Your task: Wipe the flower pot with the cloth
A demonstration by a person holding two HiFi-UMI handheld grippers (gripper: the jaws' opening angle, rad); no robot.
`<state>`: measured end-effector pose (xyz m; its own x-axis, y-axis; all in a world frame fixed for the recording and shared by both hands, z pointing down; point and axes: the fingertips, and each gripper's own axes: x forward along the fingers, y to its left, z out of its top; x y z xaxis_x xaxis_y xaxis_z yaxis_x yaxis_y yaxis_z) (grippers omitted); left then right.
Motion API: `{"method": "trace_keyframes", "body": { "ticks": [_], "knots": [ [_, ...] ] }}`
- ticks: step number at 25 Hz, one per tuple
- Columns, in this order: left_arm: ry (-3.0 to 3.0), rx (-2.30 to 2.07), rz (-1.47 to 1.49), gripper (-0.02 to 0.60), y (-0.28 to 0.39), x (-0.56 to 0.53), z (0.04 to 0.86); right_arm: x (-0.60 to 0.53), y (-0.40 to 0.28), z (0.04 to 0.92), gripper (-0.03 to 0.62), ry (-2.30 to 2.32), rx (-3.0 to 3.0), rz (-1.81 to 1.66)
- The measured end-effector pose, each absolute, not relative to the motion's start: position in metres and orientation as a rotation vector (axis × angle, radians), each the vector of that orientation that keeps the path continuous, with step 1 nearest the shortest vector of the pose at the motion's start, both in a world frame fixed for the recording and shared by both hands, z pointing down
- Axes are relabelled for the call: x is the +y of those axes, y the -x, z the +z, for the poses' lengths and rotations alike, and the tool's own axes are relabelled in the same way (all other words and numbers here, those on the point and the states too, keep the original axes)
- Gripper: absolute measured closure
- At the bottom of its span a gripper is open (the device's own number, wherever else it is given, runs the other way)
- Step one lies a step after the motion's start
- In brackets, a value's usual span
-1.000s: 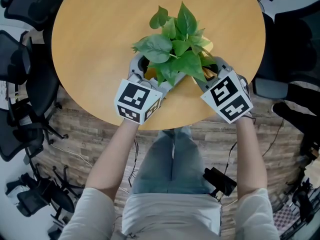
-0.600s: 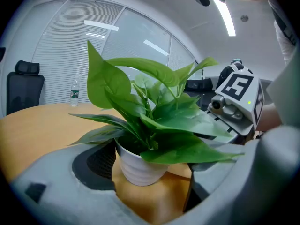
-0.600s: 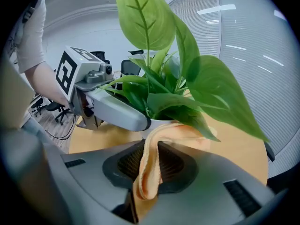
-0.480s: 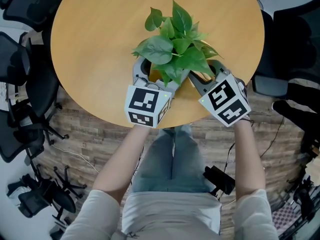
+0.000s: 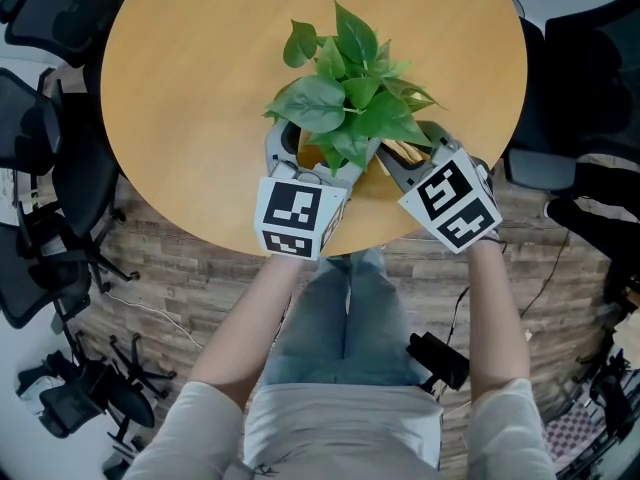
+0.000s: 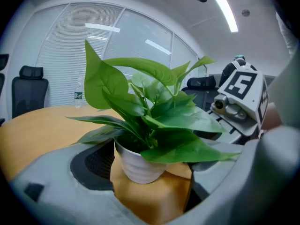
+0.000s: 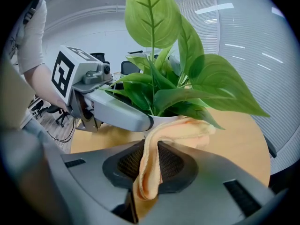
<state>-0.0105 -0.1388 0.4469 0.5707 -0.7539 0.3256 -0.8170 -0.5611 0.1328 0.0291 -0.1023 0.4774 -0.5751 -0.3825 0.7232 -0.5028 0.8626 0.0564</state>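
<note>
The flower pot (image 6: 138,165), white and ribbed under its leaves (image 5: 345,98), is set near the 6 o'clock edge of the round table (image 5: 200,88). It is straddled from 7 o'clock by the left gripper (image 5: 310,153), whose jaws are spread wide, with a gap left on one side. This is judged to be a brace against sliding. From 4 o'clock the cloth (image 7: 154,158) is pinched in the closed right gripper (image 5: 402,160), its free end laid against the pot's rim for wiping.
</note>
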Motion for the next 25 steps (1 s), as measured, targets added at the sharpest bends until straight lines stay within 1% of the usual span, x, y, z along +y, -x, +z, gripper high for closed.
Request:
{"method": "trace_keyframes", "body": {
  "ticks": [3,6,14,21,25],
  "knots": [
    [-2.635,-1.174,0.408,0.123,0.011,-0.131,0.453,-0.101,-0.034,0.480,0.533,-0.638,-2.246,0.205],
    [-2.726,-0.996,0.413,0.123,0.016,-0.124,0.456,-0.099,-0.036,0.482,0.533,-0.631,-2.242,0.207],
    [-2.885,-0.614,0.276,0.121,0.031,-0.137,0.446,-0.097,-0.036,0.484,0.533,-0.623,-2.248,0.219],
    [-2.930,-0.412,0.251,0.121,0.025,-0.140,0.442,-0.100,-0.034,0.484,0.533,-0.622,-2.254,0.226],
    [-2.914,-0.377,0.206,0.123,0.017,-0.143,0.438,-0.102,-0.033,0.485,0.533,-0.614,-2.255,0.222]
  ]
}}
